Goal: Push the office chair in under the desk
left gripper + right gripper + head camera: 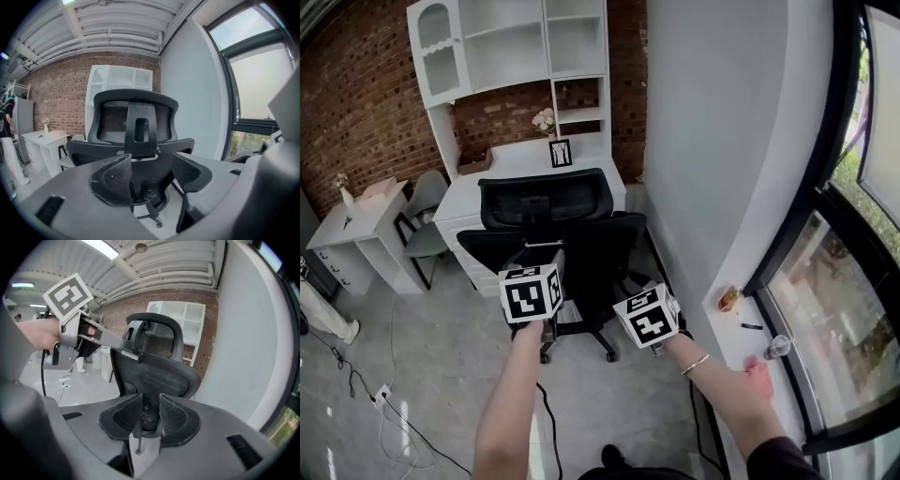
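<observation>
Brick-walled room, white counter [502,161] under shelving: the black office chair [581,246] stands before it, back to the camera, its seat and the counter's front edge hidden behind the backrest. The left gripper [151,171] holds its jaws apart, framing the chair's spine. The right gripper [149,417] jaws clamp a dark part low on the backrest. A grey wall [712,141] runs close on the chair's right, with open floor [441,375] to its left.

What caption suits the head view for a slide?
Left gripper and right gripper at the black office chair before the white desk.
</observation>
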The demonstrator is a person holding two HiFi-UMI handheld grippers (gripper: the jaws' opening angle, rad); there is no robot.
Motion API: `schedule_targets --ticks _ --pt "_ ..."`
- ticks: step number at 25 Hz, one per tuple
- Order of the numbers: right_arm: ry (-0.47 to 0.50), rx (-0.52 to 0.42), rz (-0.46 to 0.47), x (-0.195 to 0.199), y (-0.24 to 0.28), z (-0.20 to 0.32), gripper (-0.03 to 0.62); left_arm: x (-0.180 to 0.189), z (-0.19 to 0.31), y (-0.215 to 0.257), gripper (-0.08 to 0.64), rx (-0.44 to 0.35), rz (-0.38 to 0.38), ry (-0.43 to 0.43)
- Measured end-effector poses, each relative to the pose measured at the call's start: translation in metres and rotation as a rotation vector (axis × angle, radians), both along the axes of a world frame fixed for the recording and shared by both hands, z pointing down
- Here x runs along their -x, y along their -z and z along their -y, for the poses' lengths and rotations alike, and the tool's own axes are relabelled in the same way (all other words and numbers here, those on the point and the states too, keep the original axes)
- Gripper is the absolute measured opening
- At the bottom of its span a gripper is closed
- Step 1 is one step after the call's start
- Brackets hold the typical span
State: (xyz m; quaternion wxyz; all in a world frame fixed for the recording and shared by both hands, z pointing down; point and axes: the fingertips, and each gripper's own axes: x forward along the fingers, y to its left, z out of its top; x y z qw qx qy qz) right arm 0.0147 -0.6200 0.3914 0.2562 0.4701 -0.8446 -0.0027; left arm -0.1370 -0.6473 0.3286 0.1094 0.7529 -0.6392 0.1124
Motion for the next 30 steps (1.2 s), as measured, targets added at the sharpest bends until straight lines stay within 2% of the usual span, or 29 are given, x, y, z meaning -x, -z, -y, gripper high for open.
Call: schedule_targets --ticks 2,4,9,14,21,24,30 --pt "-0.001 0.012 0.047 0.003 -0.005 -0.015 0.076 -0.005 -0.023 -0.015 0.265 -0.006 -0.011 -0.037" --pt "0.000 0.024 0.073 0.004 -0.013 -0.031 0.044 -0.007 -0.049 -0.034 0.202 0.003 -0.018 -0.051" --pt "0.002 0.058 0.155 0.010 -0.025 -0.061 0.014 -0.003 -0.100 -0.066 0.121 0.018 -0.038 -0.062" --pt "0.014 0.063 0.231 0.012 -0.027 -0.091 0.006 -0.008 -0.138 -0.070 0.046 -0.027 -0.036 -0.071" --pt "0.005 0.014 0.324 0.005 -0.019 -0.126 0.005 -0.010 -0.172 -0.074 0.011 -0.067 -0.061 -0.063" --pt "-0.004 0.015 0.371 0.001 -0.017 -0.137 0.005 -0.005 -0.186 -0.080 0.011 -0.063 -0.096 -0.049" --pt "-0.043 0.030 0.425 -0.016 -0.019 -0.148 0.005 0.005 -0.203 -0.094 0.011 -0.037 -0.105 -0.031"
